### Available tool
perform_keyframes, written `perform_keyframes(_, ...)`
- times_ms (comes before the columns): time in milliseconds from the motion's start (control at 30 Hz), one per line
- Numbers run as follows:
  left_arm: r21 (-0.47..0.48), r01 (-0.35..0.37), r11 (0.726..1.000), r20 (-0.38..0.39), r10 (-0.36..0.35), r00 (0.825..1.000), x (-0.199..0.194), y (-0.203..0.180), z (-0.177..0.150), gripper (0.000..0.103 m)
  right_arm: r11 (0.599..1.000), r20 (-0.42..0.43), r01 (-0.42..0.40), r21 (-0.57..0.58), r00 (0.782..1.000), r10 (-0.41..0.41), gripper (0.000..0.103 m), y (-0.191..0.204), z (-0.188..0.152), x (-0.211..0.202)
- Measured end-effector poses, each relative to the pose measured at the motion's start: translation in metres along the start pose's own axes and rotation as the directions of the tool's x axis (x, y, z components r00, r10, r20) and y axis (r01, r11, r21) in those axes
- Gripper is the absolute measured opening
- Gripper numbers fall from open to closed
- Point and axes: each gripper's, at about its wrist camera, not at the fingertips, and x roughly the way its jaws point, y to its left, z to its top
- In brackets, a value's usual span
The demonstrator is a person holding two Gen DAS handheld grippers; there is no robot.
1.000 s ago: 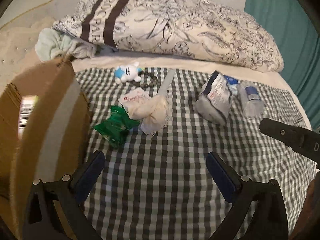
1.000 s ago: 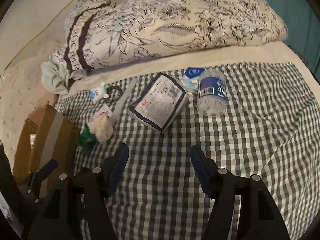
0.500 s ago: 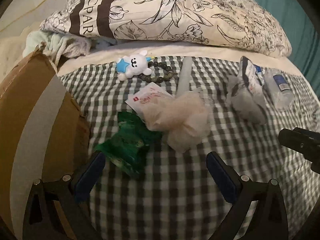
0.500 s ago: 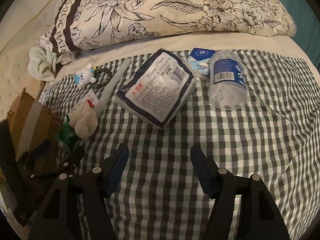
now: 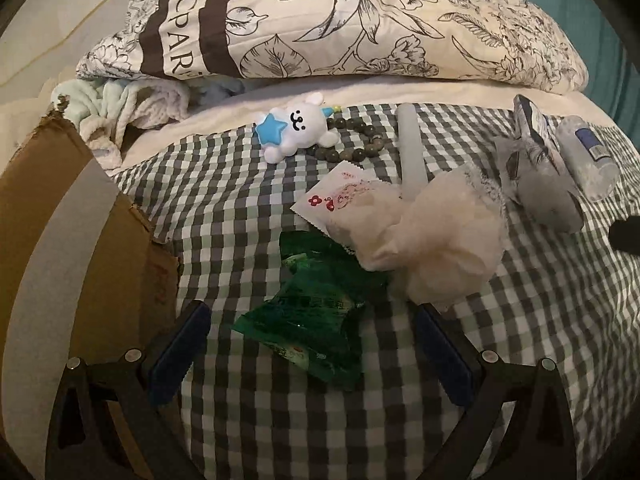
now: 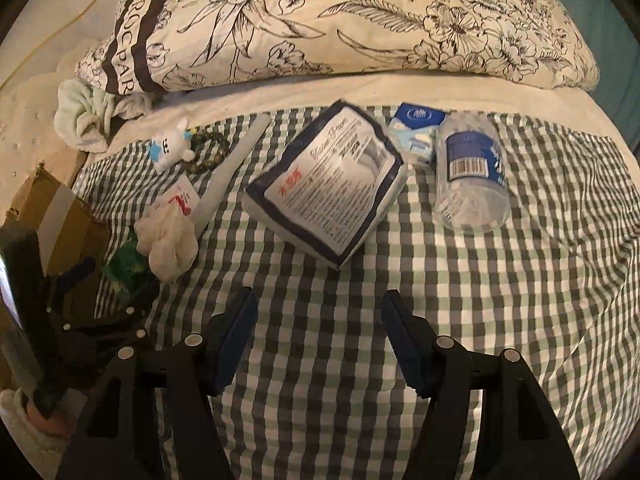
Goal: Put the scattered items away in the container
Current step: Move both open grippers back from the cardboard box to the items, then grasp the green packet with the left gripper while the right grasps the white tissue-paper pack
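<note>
Fingers (image 5: 178, 354) astride green packet (image 5: 308, 320)

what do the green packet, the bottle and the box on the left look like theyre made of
Green packet: thin glossy plastic film, going by its crinkles and shine.
Bottle: clear plastic, it seems; the checked cloth shows through it, and it carries a blue printed label.
Box: matte brown cardboard with a torn edge and a pale strip, probably tape.
</note>
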Motion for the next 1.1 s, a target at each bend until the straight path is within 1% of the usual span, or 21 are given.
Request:
perform_keyframes(100, 0.005, 0.000, 1.000, -0.006, 0.000, 1.000, 0.005, -0.001, -0.002, 0.103, 1.000, 0.007, 0.007, 0.004, 1.000, -0.007, 0.064, 0.000, 0.005, 0.000)
perform_keyframes(133, 0.008, 0.018, 1.000, -0.025, -0.018, 1.000, 0.010, -0.001, -0.003, 0.103, 1.000, 0.008, 0.005, 0.006, 1.000, -0.005, 0.064, 0.001, 0.007, 0.000)
perform_keyframes(167, -0.019, 0.054, 0.998, -0.056, -0.055, 0.997, 0.016, 0.002, -0.005, 0.097, 1.000, 0.008, 0.004, 0.004, 1.000, -0.004, 0.064, 0.003, 0.008, 0.001)
perform_keyframes(200, -0.089, 0.110, 0.990, -0.088, -0.118, 0.989, 0.023, 0.011, -0.006, 0.090, 1.000, 0.008, 0.003, 0.001, 1.000, -0.003, 0.064, 0.004, 0.008, 0.001)
perform_keyframes(233, -0.169, 0.154, 0.974, -0.095, -0.172, 0.981, 0.028, 0.022, -0.008, 0.087, 1.000, 0.007, 0.002, -0.004, 1.000, -0.002, 0.064, 0.006, 0.009, 0.002)
perform_keyframes(267, -0.240, 0.167, 0.956, -0.078, -0.190, 0.979, 0.028, 0.033, -0.009, 0.072, 1.000, 0.005, 0.002, -0.010, 1.000, -0.002, 0.064, 0.008, 0.008, 0.003)
perform_keyframes(300, -0.275, 0.157, 0.949, -0.069, -0.182, 0.981, 0.027, 0.040, -0.010, 0.055, 1.000, 0.004, 0.000, -0.014, 1.000, 0.000, 0.064, 0.010, 0.008, 0.003)
perform_keyframes(333, -0.285, 0.141, 0.948, -0.071, -0.168, 0.983, 0.026, 0.044, -0.010, 0.047, 1.000, 0.003, -0.001, -0.017, 1.000, 0.001, 0.064, 0.011, 0.007, 0.004)
perform_keyframes(367, -0.277, 0.136, 0.951, -0.072, -0.162, 0.984, 0.025, 0.045, -0.010, 0.035, 1.000, 0.001, -0.001, -0.018, 1.000, 0.001, 0.064, 0.011, 0.006, 0.005)
perform_keyframes(400, -0.267, 0.141, 0.953, -0.071, -0.165, 0.984, 0.024, 0.043, -0.010, 0.029, 1.000, 0.000, 0.000, -0.018, 1.000, 0.000, 0.064, 0.012, 0.006, 0.006)
perform_keyframes(533, -0.244, 0.127, 0.961, -0.065, -0.147, 0.987, 0.023, 0.036, -0.011, 0.028, 1.000, -0.002, 0.004, -0.003, 1.000, -0.004, 0.064, 0.009, 0.007, 0.009)
perform_keyframes(600, -0.217, 0.106, 0.970, -0.067, -0.123, 0.990, 0.020, 0.030, -0.010, 0.034, 1.000, 0.002, 0.009, -0.005, 1.000, -0.009, 0.064, 0.009, 0.009, 0.009)
perform_keyframes(633, -0.202, 0.095, 0.975, -0.068, -0.111, 0.992, 0.019, 0.028, -0.009, 0.038, 1.000, 0.006, 0.014, -0.005, 1.000, -0.014, 0.064, 0.008, 0.010, 0.008)
perform_keyframes(667, -0.190, 0.086, 0.978, -0.062, -0.100, 0.993, 0.018, 0.024, -0.008, 0.056, 1.000, 0.010, 0.018, -0.003, 1.000, -0.018, 0.064, 0.007, 0.011, 0.008)
perform_keyframes(700, -0.182, 0.082, 0.980, -0.054, -0.094, 0.994, 0.017, 0.024, -0.008, 0.070, 1.000, 0.013, 0.020, 0.002, 1.000, -0.020, 0.064, 0.006, 0.012, 0.008)
perform_keyframes(767, -0.152, 0.060, 0.987, -0.031, -0.066, 0.997, 0.015, 0.019, -0.005, 0.079, 1.000, 0.013, 0.024, 0.011, 1.000, -0.024, 0.065, 0.004, 0.014, 0.009)
perform_keyframes(800, -0.137, 0.043, 0.990, -0.027, -0.047, 0.999, 0.016, 0.016, -0.003, 0.082, 1.000, 0.012, 0.027, 0.014, 1.000, -0.027, 0.065, 0.003, 0.015, 0.011)
perform_keyframes(900, -0.122, -0.008, 0.993, -0.025, 0.005, 1.000, 0.025, 0.013, 0.005, 0.083, 0.999, 0.011, 0.032, 0.014, 0.999, -0.032, 0.065, 0.002, 0.018, 0.014)
perform_keyframes(1000, -0.165, 0.009, 0.986, -0.034, -0.015, 0.999, 0.036, 0.017, 0.008, 0.082, 0.999, 0.015, 0.039, 0.018, 0.999, -0.040, 0.065, -0.001, 0.024, 0.017)
perform_keyframes(1033, -0.194, 0.030, 0.981, -0.025, -0.035, 0.999, 0.037, 0.020, 0.008, 0.079, 0.999, 0.017, 0.036, 0.023, 0.999, -0.037, 0.065, -0.002, 0.028, 0.017)
perform_keyframes(1100, -0.222, 0.067, 0.973, -0.019, -0.073, 0.997, 0.038, 0.023, 0.008, 0.064, 0.999, 0.025, 0.026, 0.030, 0.999, -0.027, 0.065, -0.004, 0.035, 0.018)
